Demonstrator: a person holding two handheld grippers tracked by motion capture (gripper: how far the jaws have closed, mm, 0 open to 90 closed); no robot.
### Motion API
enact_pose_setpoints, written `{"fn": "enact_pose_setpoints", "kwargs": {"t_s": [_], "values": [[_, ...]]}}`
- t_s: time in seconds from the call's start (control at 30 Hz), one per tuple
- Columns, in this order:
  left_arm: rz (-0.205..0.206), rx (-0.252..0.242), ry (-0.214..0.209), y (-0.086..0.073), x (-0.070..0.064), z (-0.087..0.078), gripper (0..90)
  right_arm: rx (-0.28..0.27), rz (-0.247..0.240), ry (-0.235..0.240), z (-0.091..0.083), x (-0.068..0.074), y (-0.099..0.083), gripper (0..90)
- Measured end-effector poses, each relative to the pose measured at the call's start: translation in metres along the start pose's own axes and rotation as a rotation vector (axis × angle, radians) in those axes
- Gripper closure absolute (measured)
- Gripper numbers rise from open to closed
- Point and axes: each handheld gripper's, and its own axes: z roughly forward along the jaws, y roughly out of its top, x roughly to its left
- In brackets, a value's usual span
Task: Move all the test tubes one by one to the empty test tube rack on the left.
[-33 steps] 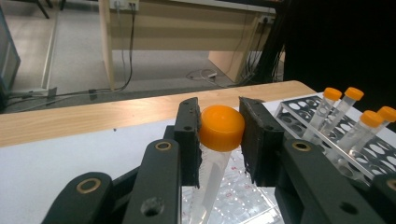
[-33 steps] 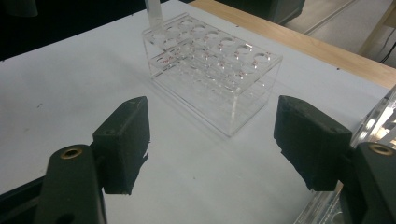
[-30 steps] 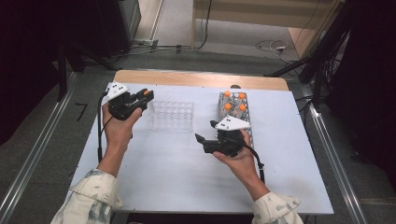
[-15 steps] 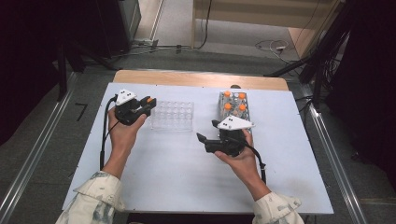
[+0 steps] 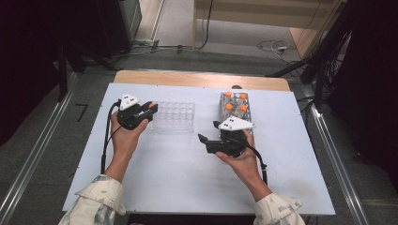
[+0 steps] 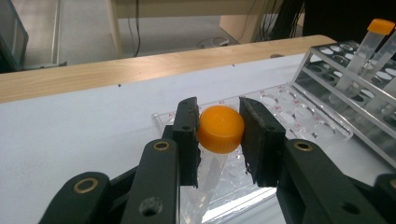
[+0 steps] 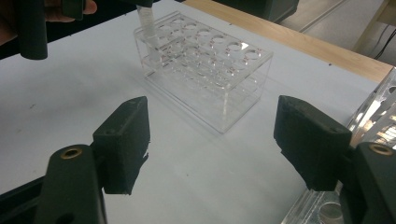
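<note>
The left gripper, clamped on an orange-capped tube, needed lowering into the clear rack; the right gripper gaped empty.

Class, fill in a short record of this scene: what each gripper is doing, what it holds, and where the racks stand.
Left gripper: shut on orange-capped tube, over the clear rack's near-left corner
Right gripper: open, holding nothing
Clear rack: mid-table, beside the left gripper
Second rack: right of it, holds four orange-capped tubes
Table: white top
</note>
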Motion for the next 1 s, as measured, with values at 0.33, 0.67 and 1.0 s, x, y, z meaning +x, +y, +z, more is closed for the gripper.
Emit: {"fn": "enact_pose_setpoints", "kwargs": {"t_s": [0.33,0.67,1.0], "values": [[-0.013,0.000,-0.016,0.001,-0.003,-0.002,55.9,-0.001,-0.005,-0.005,0.000,-0.001,-0.001,25.5],[-0.024,-0.001,-0.029,-0.003,-0.006,-0.012,39.3,0.000,0.003,-0.023,-0.001,-0.004,-0.002,25.5],[-0.034,-0.003,-0.046,-0.012,-0.008,-0.027,33.1,-0.008,0.016,-0.038,-0.005,-0.009,-0.001,25.5]]}}
